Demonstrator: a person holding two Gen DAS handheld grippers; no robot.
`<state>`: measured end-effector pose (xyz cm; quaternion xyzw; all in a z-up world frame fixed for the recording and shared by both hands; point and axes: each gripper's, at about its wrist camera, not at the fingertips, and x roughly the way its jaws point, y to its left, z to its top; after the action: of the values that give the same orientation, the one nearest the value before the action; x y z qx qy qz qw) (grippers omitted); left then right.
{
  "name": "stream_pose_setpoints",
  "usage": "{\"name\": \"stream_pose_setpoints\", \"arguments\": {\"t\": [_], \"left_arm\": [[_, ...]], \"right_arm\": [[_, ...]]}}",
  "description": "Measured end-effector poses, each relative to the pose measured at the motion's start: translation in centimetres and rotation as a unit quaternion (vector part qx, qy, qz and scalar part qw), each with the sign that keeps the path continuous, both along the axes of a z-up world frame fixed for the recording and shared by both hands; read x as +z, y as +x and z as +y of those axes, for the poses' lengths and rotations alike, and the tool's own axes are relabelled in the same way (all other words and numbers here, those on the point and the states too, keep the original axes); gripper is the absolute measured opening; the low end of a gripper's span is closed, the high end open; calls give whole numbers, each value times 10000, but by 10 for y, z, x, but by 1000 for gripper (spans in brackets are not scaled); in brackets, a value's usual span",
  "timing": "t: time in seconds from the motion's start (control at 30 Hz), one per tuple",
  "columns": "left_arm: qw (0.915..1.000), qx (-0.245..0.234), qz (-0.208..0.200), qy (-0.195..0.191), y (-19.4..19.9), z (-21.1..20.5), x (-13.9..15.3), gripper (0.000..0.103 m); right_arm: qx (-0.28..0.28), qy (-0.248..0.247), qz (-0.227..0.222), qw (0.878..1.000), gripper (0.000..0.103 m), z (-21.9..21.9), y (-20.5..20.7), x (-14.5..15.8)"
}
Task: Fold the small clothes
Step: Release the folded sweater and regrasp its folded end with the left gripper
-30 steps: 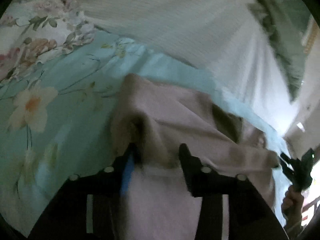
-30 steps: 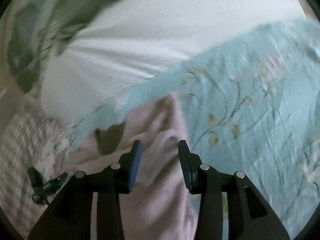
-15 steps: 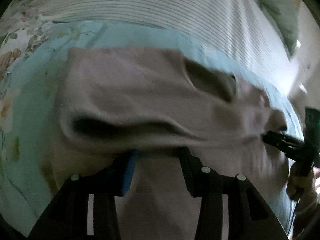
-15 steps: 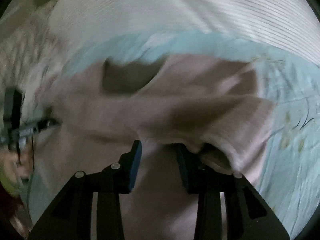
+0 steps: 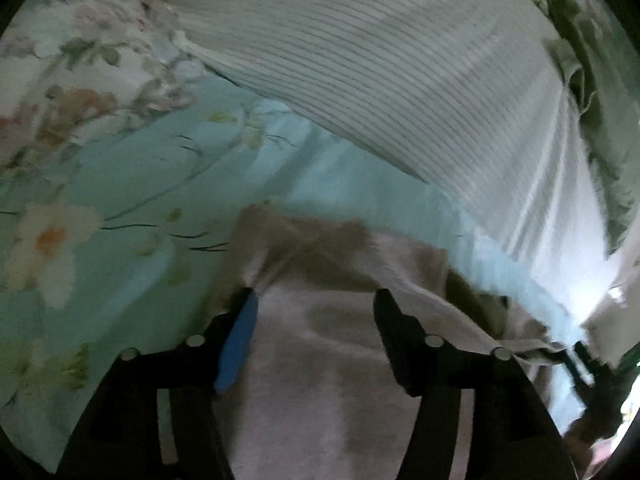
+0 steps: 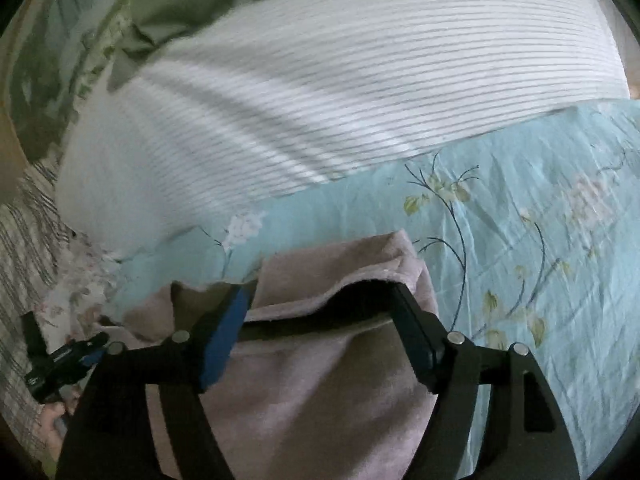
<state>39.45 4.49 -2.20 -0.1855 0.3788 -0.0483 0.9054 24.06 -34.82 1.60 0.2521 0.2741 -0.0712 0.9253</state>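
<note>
Pink garment (image 6: 320, 380) lies between wide-spread jaws of right gripper (image 6: 320, 320) and left gripper (image 5: 314, 320), neither apparently pinching, on floral bedsheet (image 6: 520, 240). Risk: fold slumps, edges unaligned.

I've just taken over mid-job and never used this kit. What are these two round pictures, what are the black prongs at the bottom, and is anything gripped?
Each round picture comes from a fisheye camera on a hand-held claw, looking forward along its two fingers. The black prongs are those fingers. The left claw and right claw both stand open over a pinkish garment lying on a light blue floral bedsheet. Cloth lies between the fingers, but nothing is pinched. Behind is a white striped cover. Each view also shows the other claw at its edge.
</note>
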Motion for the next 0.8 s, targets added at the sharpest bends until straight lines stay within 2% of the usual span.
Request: {"name": "stream_pose_setpoints", "arguments": {"t": [0.1,0.23,0.3,0.37,0.43,0.53,0.6,0.73,0.8], "left_arm": [[9999,113,-42,83,7,-2,7,65],[9982,410,-104,419,27,7,26,65],[9965,610,-52,563,35,14,31,65],[9959,706,33,565,29,26,35,65],[9985,477,-106,238,6,35,37,65],[9997,101,-119,174,-34,33,32,65],[9998,-177,-48,-26,-69,29,23,65],[9956,-581,-66,-735,-150,21,7,66],[9925,-669,-104,-1014,-182,17,1,73]], "right_arm": [[33,35,48,10000,74,0,29,7],[-139,-70,106,9998,76,-10,49,17],[-272,145,336,9990,81,-21,57,16],[-446,468,429,9970,81,-31,50,13],[-410,666,225,9967,81,-29,33,13],[39,885,62,9960,81,-2,-8,6],[313,1040,-122,9940,81,18,-36,-3],[798,1143,-286,9898,81,63,-91,-27],[840,1225,-288,9885,81,82,-117,-41]]}}
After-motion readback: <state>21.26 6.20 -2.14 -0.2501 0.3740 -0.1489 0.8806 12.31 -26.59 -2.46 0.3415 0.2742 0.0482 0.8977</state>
